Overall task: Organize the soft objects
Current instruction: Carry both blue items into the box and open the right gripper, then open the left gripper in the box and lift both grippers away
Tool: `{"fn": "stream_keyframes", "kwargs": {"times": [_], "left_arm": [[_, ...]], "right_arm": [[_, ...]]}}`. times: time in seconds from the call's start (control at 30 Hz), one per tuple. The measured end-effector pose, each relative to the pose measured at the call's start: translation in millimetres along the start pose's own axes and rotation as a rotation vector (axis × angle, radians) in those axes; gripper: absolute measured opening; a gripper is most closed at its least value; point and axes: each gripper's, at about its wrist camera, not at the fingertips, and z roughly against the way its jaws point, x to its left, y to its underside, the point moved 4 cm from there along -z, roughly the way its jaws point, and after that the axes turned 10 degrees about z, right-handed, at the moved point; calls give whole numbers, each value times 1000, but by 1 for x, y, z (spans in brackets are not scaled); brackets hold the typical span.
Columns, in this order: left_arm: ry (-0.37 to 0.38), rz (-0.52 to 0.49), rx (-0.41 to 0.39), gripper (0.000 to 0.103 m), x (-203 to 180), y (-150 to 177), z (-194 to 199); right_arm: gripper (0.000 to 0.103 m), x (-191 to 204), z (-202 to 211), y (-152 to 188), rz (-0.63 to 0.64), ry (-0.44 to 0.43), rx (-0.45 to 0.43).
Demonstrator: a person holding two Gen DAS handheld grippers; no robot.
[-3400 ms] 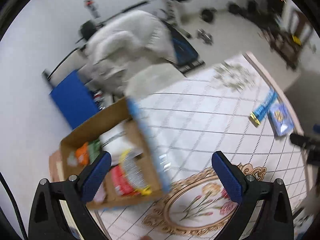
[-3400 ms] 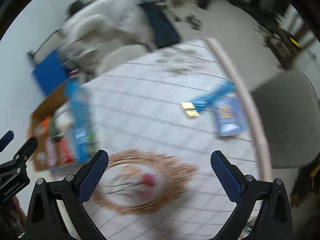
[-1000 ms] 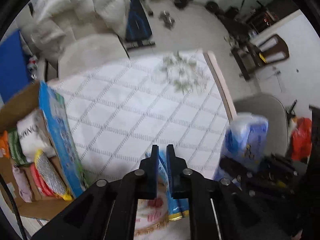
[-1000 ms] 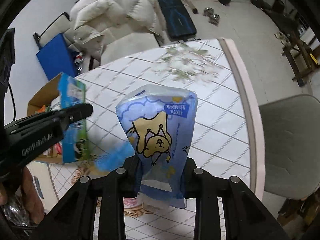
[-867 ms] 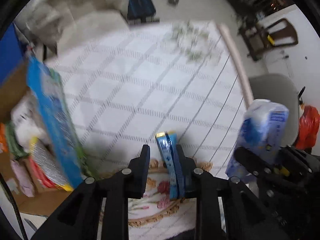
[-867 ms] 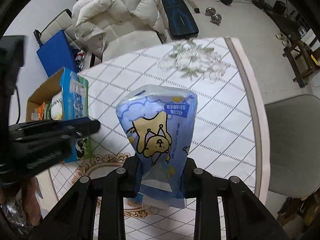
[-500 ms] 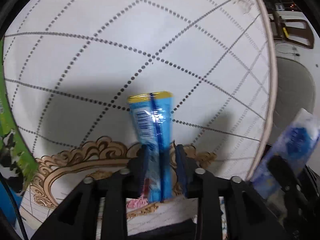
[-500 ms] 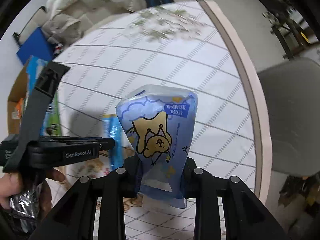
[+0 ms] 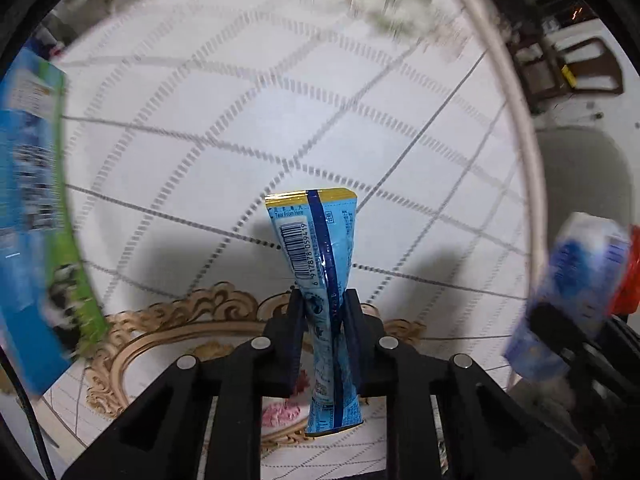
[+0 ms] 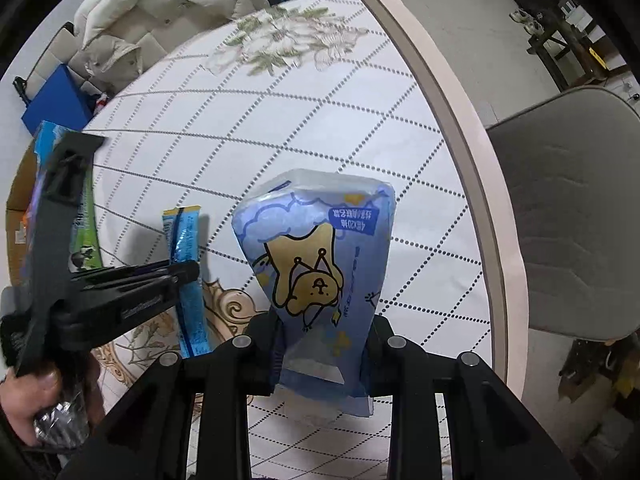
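My left gripper (image 9: 323, 304) is shut on a long blue snack packet (image 9: 316, 248) with a yellow end and a barcode, held above the tablecloth. The same packet (image 10: 182, 240) and the left gripper (image 10: 188, 272) show at the left of the right wrist view. My right gripper (image 10: 322, 332) is shut on a light blue tissue pack (image 10: 316, 256) printed with a yellow bear, held upright above the table. That pack (image 9: 576, 292) appears blurred at the right of the left wrist view.
A cardboard box (image 10: 16, 200) with a blue-green package (image 9: 32, 200) against it stands at the table's left edge. The white checked tablecloth (image 10: 280, 120) covers the table. A grey chair (image 10: 568, 220) stands to the right. A white sofa (image 10: 160, 4) is beyond.
Both grippers went from open and empty to shut on their packs. The left gripper dipped low over the cloth, then lifted the blue packet. The right gripper holds the tissue pack steady.
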Motion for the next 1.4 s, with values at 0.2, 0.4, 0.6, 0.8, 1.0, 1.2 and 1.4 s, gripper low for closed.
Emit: {"fn": "stream_keyframes", "kwargs": {"times": [0.2, 0.4, 0.6, 0.8, 1.0, 1.2, 1.4], "left_arm": [[104, 15, -154, 16, 25, 12, 115], [67, 78, -262, 16, 105, 6, 196], [-55, 195, -294, 16, 232, -16, 218], [-154, 271, -243, 16, 335, -37, 202], [-193, 308, -144, 20, 392, -54, 167], [-208, 346, -25, 27, 425, -50, 130], [-162, 361, -47, 43, 428, -43, 128]], "right_arm": [[31, 46, 47, -16, 70, -67, -83], [31, 155, 84, -38, 216, -144, -140], [31, 270, 72, -60, 297, -209, -107], [31, 347, 25, -85, 265, -222, -20], [33, 373, -25, -92, 239, -142, 50], [75, 379, -48, -93, 233, -97, 110], [82, 379, -47, -92, 238, -72, 105]]}}
